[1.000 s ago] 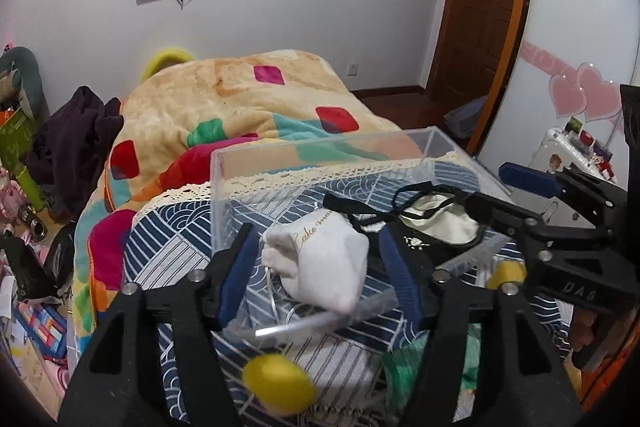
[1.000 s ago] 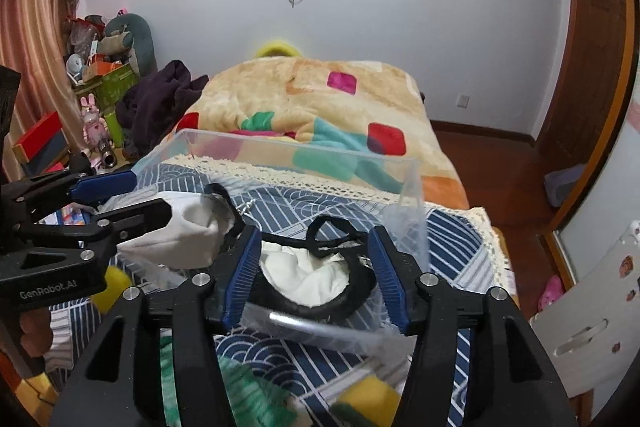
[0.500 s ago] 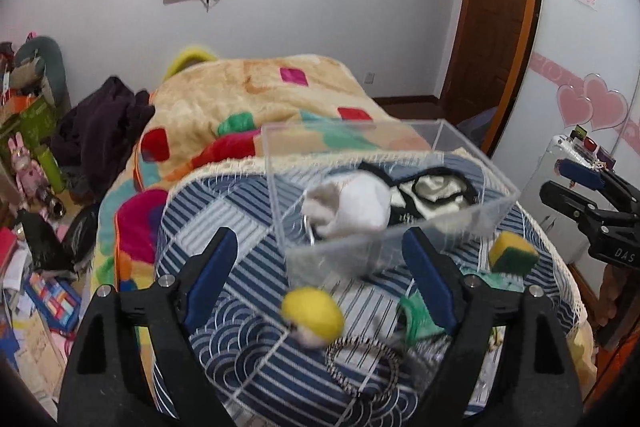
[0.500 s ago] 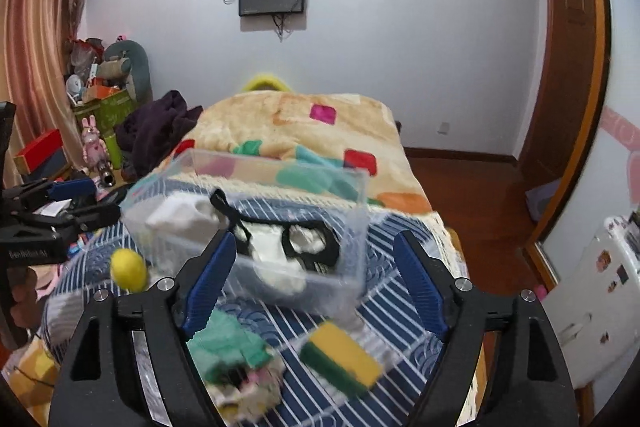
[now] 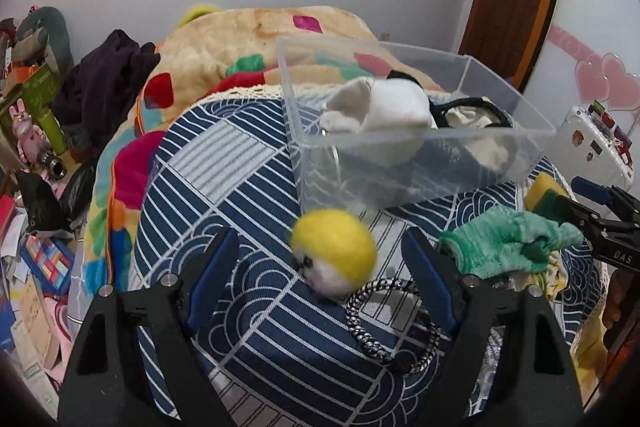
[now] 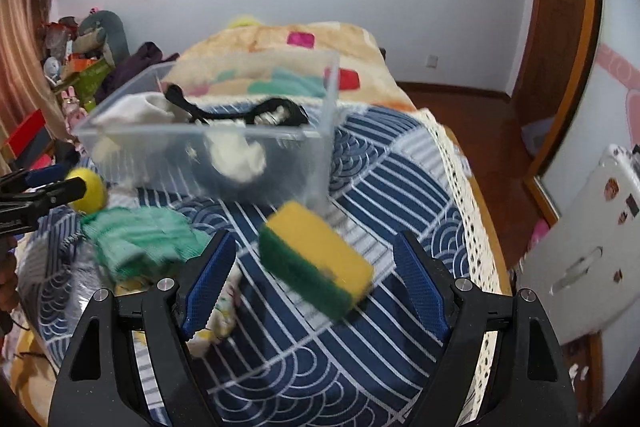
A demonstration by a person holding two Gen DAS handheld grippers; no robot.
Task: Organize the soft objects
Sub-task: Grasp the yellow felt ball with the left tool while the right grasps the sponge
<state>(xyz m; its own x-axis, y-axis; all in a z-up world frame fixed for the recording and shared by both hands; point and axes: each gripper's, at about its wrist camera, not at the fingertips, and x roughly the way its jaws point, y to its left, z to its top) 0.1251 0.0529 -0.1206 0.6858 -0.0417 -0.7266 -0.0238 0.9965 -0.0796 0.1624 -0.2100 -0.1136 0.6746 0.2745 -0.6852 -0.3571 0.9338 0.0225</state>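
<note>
both hand-held grippers open and empty, lined up on loose soft things

the left hand-held gripper [image 5: 320, 279] brackets the yellow ball [image 5: 334, 251] at frame centre; the right hand-held gripper [image 6: 316, 287] frames the sponge [image 6: 316, 259] (blurred). a second ago both were over the clear bin [image 5: 420, 163], upper right, now holding the white pouch [image 5: 384, 107]; they have pulled back.

Motion blurs the sponge [image 6: 316, 259] and yellow ball [image 5: 334, 251].

Sponge [image 6: 316, 259], plush ball [image 5: 334, 251] (outside bin [image 5: 420, 163])
</note>
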